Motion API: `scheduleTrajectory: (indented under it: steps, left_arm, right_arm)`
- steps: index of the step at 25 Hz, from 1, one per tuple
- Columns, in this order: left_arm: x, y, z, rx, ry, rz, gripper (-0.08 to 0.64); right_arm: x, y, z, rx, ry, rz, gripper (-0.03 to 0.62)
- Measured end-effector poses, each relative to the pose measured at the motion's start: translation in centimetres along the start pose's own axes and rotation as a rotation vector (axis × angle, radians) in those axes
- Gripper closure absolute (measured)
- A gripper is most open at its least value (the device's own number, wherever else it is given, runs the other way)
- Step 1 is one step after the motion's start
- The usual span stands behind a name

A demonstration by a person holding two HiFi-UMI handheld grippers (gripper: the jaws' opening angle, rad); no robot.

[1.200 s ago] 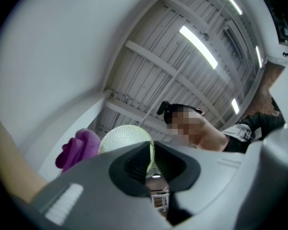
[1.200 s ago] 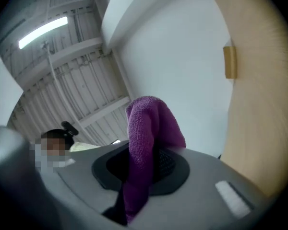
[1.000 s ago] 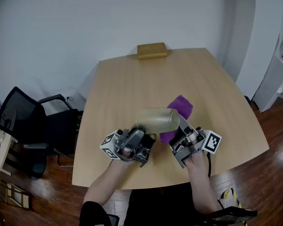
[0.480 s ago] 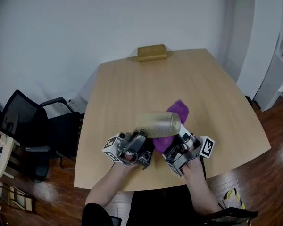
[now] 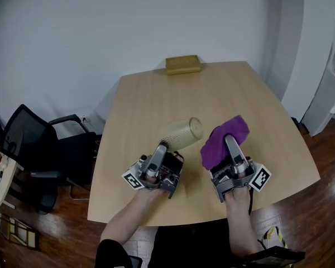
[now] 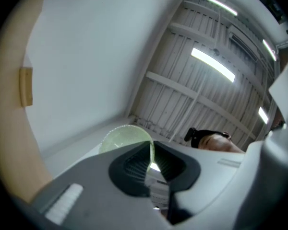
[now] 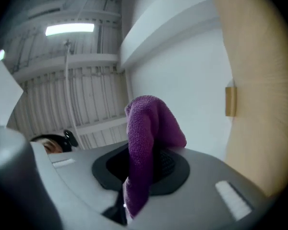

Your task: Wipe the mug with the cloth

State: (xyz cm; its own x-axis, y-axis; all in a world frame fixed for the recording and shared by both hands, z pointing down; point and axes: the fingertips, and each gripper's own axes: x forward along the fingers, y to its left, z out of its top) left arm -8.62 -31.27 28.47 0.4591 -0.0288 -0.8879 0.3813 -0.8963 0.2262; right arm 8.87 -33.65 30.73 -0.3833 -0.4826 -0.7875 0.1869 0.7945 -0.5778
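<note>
The mug (image 5: pixel 181 132) is held tipped on its side above the surface (image 5: pixel 257 99), its thin edge pinched between the nearly closed jaws of the left hand-held gripper (image 5: pixel 162 148). The purple cloth (image 5: pixel 223 139) is clamped in the right hand-held gripper (image 5: pixel 229 145), near the mug but apart from it. A box (image 5: pixel 183 64) is seen at the far edge

Office meeting room, wooden conference table (image 5: pixel 173 102), black office chair (image 5: pixel 27 144), white wall (image 5: pixel 100 32)
</note>
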Motion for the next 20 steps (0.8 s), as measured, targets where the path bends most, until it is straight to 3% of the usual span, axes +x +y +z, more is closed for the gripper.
scheduleTrajectory:
  steps: [3, 6, 8, 11, 13, 15, 17, 20]
  left_arm:
    - [0.6, -0.8, -0.6, 0.006, 0.024, -0.038, 0.515]
    - [1.8, -2.1, -2.0, 0.006, 0.07, -0.104, 0.515]
    - [2.1, -3.1, -2.8, 0.022, 0.122, -0.149, 0.514]
    - [2.2, -4.0, -4.2, 0.03, 0.215, -0.194, 0.514]
    - [2.2, -4.2, -5.0, 0.033, 0.255, -0.208, 0.515]
    - [2.2, -4.4, -5.1, 0.036, 0.269, -0.215, 0.515]
    - [2.2, -4.6, -5.0, 0.031, 0.284, -0.226, 0.515]
    - [2.3, -5.5, -6.2, 0.004, 0.331, -0.273, 0.515]
  right_arm:
    - [1.3, 2.1, -1.0, 0.16, -0.03, 0.139, 0.535]
    - [1.8, 0.7, -3.7, 0.327, -0.019, 0.128, 0.535]
    - [1.5, -1.1, -5.8, 0.386, 0.025, 0.07, 0.537]
    - [0.6, -3.6, -8.5, 0.332, 0.218, -0.074, 0.537]
    - [0.2, -3.4, -7.4, 0.251, 0.264, -0.09, 0.537]
    - [0.1, -1.0, -3.5, 0.179, 0.193, 0.028, 0.537]
    - [0.0, 2.4, 0.4, 0.129, 0.129, 0.211, 0.537]
    - [0.9, 8.2, 1.1, 0.106, 0.185, 0.42, 0.537]
